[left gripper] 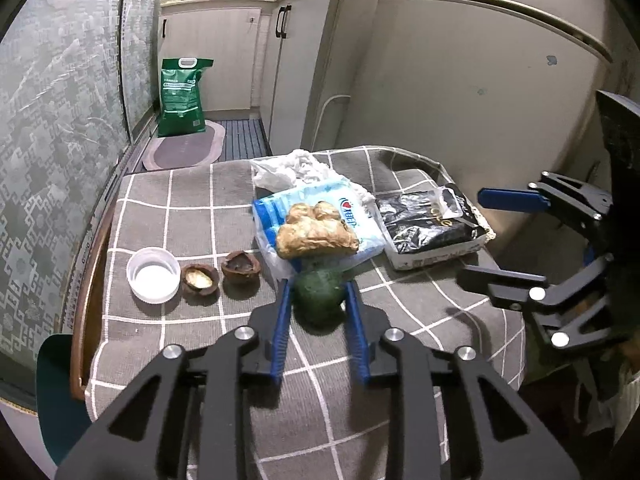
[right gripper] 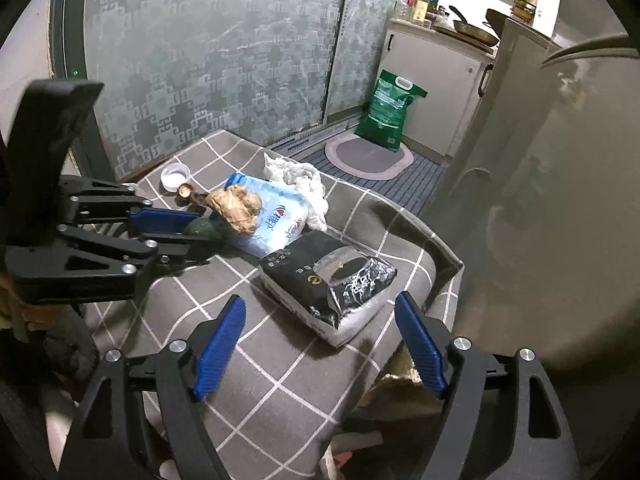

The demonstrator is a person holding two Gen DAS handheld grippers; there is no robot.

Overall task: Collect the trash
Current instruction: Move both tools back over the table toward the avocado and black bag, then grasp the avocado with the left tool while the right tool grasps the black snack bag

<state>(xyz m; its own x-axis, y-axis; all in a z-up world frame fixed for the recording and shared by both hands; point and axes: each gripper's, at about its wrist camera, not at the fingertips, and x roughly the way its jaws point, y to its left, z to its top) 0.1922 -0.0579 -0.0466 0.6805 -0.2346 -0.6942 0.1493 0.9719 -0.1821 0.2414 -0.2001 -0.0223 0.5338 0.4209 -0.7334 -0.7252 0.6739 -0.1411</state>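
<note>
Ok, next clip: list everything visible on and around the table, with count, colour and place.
Round green fruit: one, dark green, between the left claw's fingers.
Knobbly ginger root: one, tan, on the blue-white plastic pack.
Blue-white plastic pack: one, table centre.
Black printed packet: one, black-white, right of the pack.
Crumpled white plastic bag: one, behind the pack.
Brown shell halves: two, left of the fruit.
White round lid: one, far left.
Grey checked tablecloth: one, covering the table.
Green sack: one, on the floor by the cabinets.
Left claw: blue pads, either side of the fruit.
Right claw: open, above the table's near edge.
</note>
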